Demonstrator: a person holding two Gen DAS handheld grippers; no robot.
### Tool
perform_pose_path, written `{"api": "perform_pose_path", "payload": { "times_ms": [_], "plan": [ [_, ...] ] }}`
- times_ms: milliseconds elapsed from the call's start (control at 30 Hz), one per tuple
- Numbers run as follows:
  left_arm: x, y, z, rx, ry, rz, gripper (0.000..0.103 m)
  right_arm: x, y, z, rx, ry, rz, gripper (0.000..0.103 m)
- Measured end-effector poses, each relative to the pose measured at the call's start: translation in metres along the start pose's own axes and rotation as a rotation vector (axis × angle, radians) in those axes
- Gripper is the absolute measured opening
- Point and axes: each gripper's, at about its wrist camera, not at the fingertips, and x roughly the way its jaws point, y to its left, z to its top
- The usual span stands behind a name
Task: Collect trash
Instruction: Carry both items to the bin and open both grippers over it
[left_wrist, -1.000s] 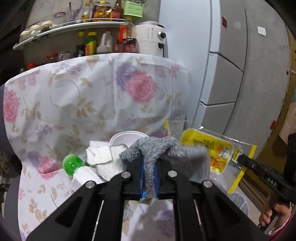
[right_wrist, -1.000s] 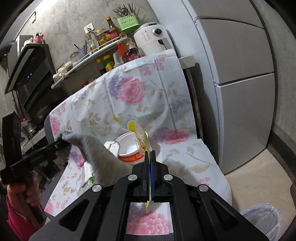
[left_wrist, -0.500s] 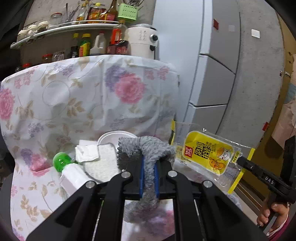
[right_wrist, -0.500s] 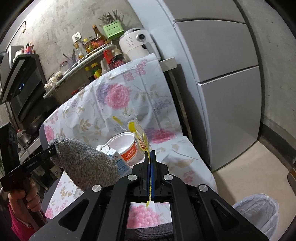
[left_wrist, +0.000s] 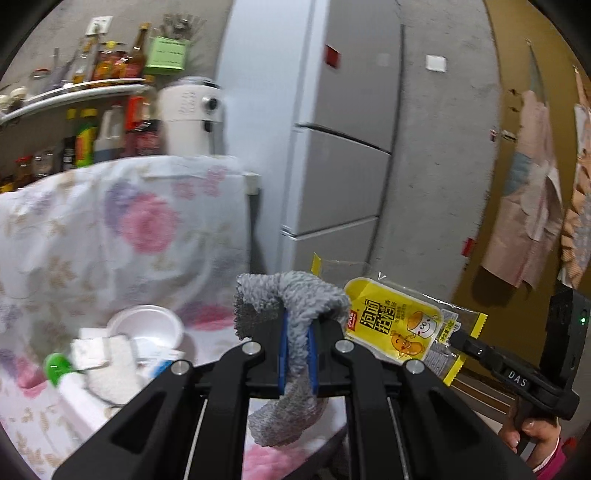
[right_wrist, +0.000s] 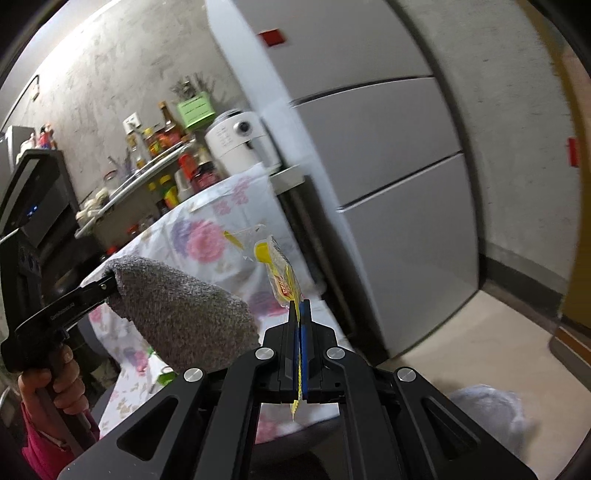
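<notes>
My left gripper (left_wrist: 295, 325) is shut on a grey fuzzy sock (left_wrist: 295, 295) that drapes over its tips; the sock also shows in the right wrist view (right_wrist: 177, 302). My right gripper (right_wrist: 300, 306) is shut on the edge of a yellow snack wrapper (right_wrist: 282, 277), held up in the air; the wrapper also shows in the left wrist view (left_wrist: 399, 325). Both are lifted off the chair with the floral cover (left_wrist: 110, 221). A white foam bowl (left_wrist: 147, 325), crumpled tissues (left_wrist: 99, 350) and a green-capped bottle (left_wrist: 57, 363) lie on the seat.
A grey fridge (right_wrist: 388, 147) stands right of the chair. A white air fryer (left_wrist: 188, 110) and a shelf of bottles (left_wrist: 92, 122) are behind it. A bin lined with a plastic bag (right_wrist: 491, 406) sits on the floor at lower right.
Both grippers have risen and swung right, away from the seat, carrying the sock and the wrapper. The bin bag now lies closer below the right gripper.
</notes>
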Motion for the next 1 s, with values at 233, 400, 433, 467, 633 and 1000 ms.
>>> {"api": "perform_pose_path", "payload": {
  "times_ms": [233,400,433,467,633,1000],
  "plan": [
    [0.058,-0.055,-0.041,0.017,0.08,-0.167,0.007,-0.016,-0.067,-0.03,0.1,0.051,-0.141,0.001],
    [0.091,-0.093,-0.076,0.039,0.161,-0.279,0.007,-0.023,-0.124,-0.07,0.219,0.118,-0.245,0.001],
    [0.095,-0.102,-0.083,0.049,0.178,-0.306,0.007,-0.023,-0.133,-0.076,0.24,0.132,-0.26,0.001],
    [0.1,-0.108,-0.087,0.059,0.19,-0.321,0.007,-0.023,-0.144,-0.087,0.268,0.155,-0.276,0.001],
    [0.125,-0.14,-0.115,0.128,0.258,-0.351,0.008,-0.018,-0.181,-0.122,0.339,0.224,-0.326,0.002],
    [0.155,-0.139,-0.143,0.143,0.332,-0.314,0.053,-0.008,-0.221,-0.15,0.417,0.298,-0.422,0.036]
  ]
}}
